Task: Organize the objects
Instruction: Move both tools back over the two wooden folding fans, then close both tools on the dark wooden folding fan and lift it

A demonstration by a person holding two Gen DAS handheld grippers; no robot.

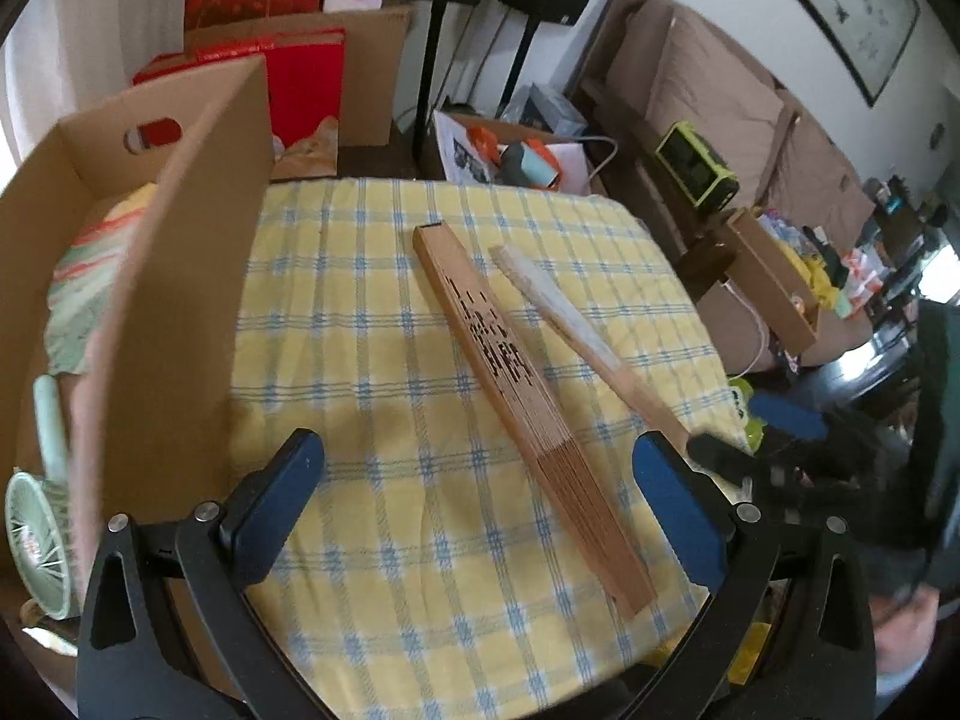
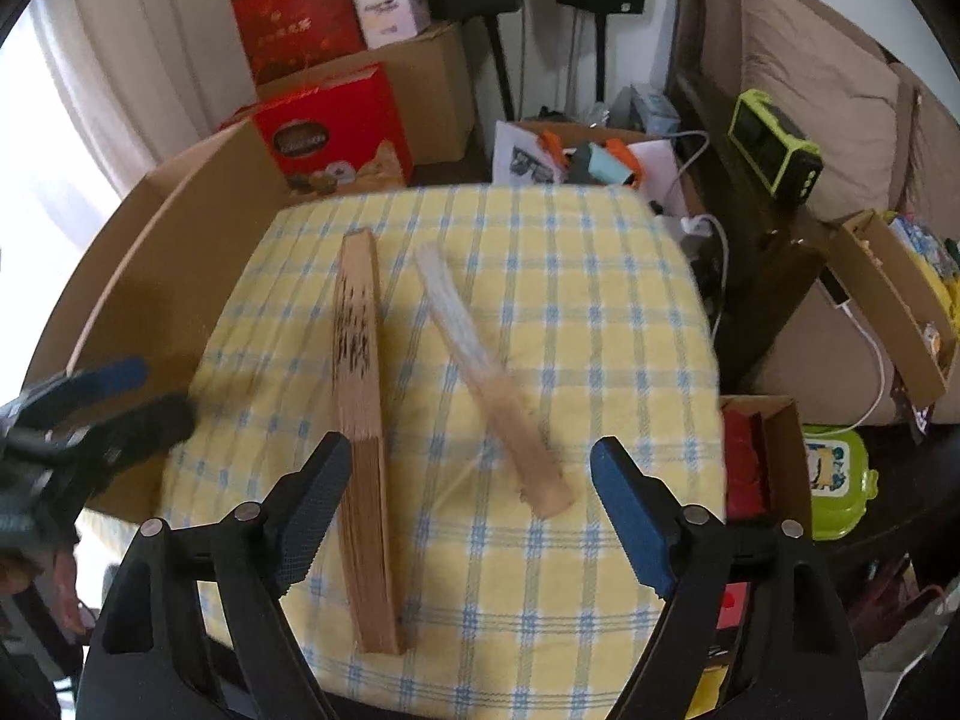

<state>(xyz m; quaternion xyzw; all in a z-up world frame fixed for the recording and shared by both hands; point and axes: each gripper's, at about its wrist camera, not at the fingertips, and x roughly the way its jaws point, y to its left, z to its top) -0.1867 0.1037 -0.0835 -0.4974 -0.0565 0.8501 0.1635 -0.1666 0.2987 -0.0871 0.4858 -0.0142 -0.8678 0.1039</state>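
Right now I have both grippers hovering over the desk (image 1: 372, 588), which is covered in a yellow checked cloth, and neither holds anything. The left gripper (image 1: 480, 474) has its jaws wide apart; so does the right gripper (image 2: 474, 480).

Two folded fans lie on the cloth, near each other but apart. The wooden fan (image 1: 516, 384), pierced with a dark pattern, runs lengthwise toward me. The paper fan (image 2: 489, 384), pale at the far end with a wooden handle end near me, lies diagonally to its right, and my right jaws straddle that handle end. It looks blurred in the right wrist view, so I cannot fix its exact pose.

I judge the step in hand to be picking up a fan for the cardboard box (image 1: 180, 276) at the left edge of the desk. To do it well, I would close across the narrow width of the handle end, square to its length, so the slats stay together.

The box already holds a folded cloth (image 1: 90, 276) and a small green handheld fan (image 1: 42, 534), and its tall near wall stands in the way, so the fan must go up and over. The two grippers are close and could collide.
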